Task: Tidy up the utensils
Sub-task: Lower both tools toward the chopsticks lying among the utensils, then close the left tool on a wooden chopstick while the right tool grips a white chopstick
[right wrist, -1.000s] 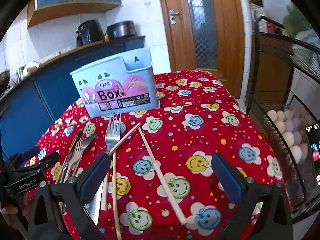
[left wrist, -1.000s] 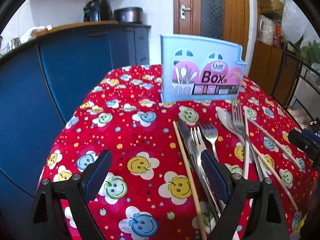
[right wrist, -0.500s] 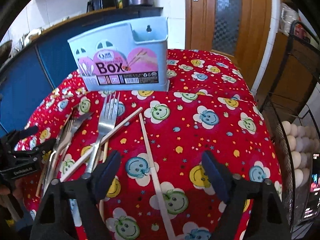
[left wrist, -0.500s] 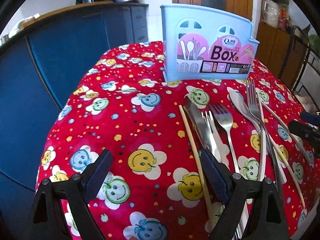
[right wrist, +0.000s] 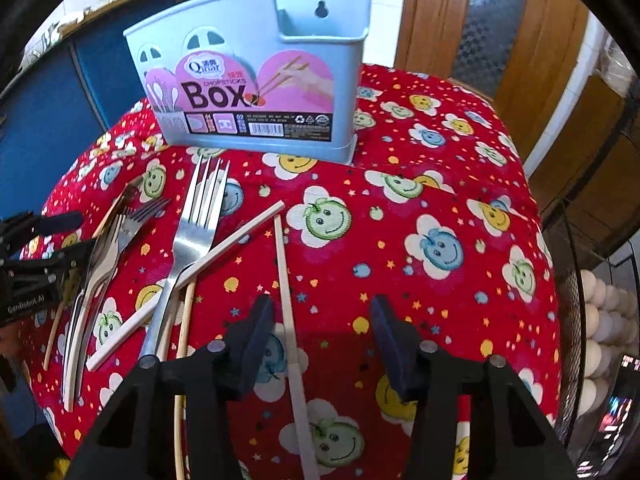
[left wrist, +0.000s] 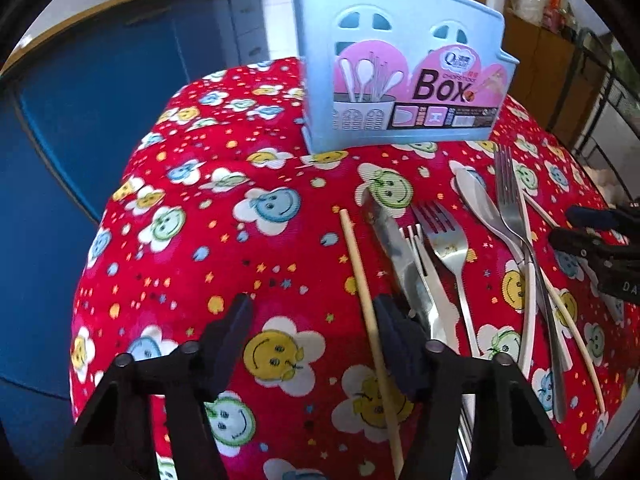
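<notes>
A light blue chopsticks box [left wrist: 400,68] stands upright at the far side of the red smiley tablecloth; it also shows in the right wrist view [right wrist: 256,80]. Loose utensils lie in front of it: a wooden chopstick [left wrist: 366,300], a knife [left wrist: 396,252], forks [left wrist: 450,240], a spoon [left wrist: 486,208], a big fork [right wrist: 196,232] and a white chopstick [right wrist: 286,292]. My left gripper [left wrist: 316,316] is open and empty, its right finger beside the wooden chopstick and knife. My right gripper [right wrist: 322,314] is open and empty, with the white chopstick between its fingers.
A blue kitchen counter [left wrist: 100,80] stands left of the table. A wire rack with eggs [right wrist: 600,312] is close on the right, with a wooden door [right wrist: 480,20] behind. The tablecloth [right wrist: 440,200] drops off at the table's edges.
Both grippers have moved forward and down toward the utensils, and both sets of jaws have narrowed a little while staying open. Nothing on the table has moved.
</notes>
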`<action>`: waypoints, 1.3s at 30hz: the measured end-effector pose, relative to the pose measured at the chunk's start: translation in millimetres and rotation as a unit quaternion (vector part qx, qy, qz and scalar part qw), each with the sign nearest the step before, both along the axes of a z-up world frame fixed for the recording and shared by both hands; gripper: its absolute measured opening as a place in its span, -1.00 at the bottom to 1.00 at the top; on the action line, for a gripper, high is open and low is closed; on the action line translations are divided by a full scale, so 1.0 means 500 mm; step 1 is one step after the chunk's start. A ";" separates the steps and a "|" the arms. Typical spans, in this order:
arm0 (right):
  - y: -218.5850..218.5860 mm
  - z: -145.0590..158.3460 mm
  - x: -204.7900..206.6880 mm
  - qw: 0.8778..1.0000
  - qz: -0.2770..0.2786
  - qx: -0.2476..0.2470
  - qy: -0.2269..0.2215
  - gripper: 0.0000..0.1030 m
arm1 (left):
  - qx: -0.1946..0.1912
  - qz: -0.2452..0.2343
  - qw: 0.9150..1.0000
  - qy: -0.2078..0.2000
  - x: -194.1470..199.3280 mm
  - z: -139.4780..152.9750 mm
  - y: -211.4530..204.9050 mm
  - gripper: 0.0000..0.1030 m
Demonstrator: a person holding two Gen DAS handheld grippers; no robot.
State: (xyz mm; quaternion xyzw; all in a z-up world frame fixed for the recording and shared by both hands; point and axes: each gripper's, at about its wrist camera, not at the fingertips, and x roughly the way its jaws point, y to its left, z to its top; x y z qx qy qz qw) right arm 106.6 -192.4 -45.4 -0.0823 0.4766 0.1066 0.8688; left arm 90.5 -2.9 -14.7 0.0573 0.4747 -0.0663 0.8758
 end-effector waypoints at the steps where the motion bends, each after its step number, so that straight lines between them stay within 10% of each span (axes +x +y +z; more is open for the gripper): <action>1: 0.002 0.001 0.006 1.000 0.006 -0.003 0.006 -0.03 | 0.001 -0.005 1.000 0.003 0.003 0.000 -0.003 0.06; 11: 0.033 0.002 0.057 0.998 0.037 -0.033 0.049 -0.34 | -0.004 -0.034 0.998 0.054 0.057 0.002 -0.007 -0.10; 16: 0.036 0.006 0.066 0.997 0.043 -0.023 0.064 -0.80 | 0.001 -0.044 0.997 0.069 0.068 0.004 -0.006 -0.14; 24: 0.010 0.012 0.054 0.997 0.020 0.015 0.069 -0.88 | -0.028 -0.054 0.996 0.068 0.063 0.011 -0.007 -0.86; 39: -0.033 0.100 -0.025 0.992 -0.012 0.121 -0.019 -0.88 | -0.118 -0.023 0.993 -0.019 -0.013 0.088 0.052 -0.92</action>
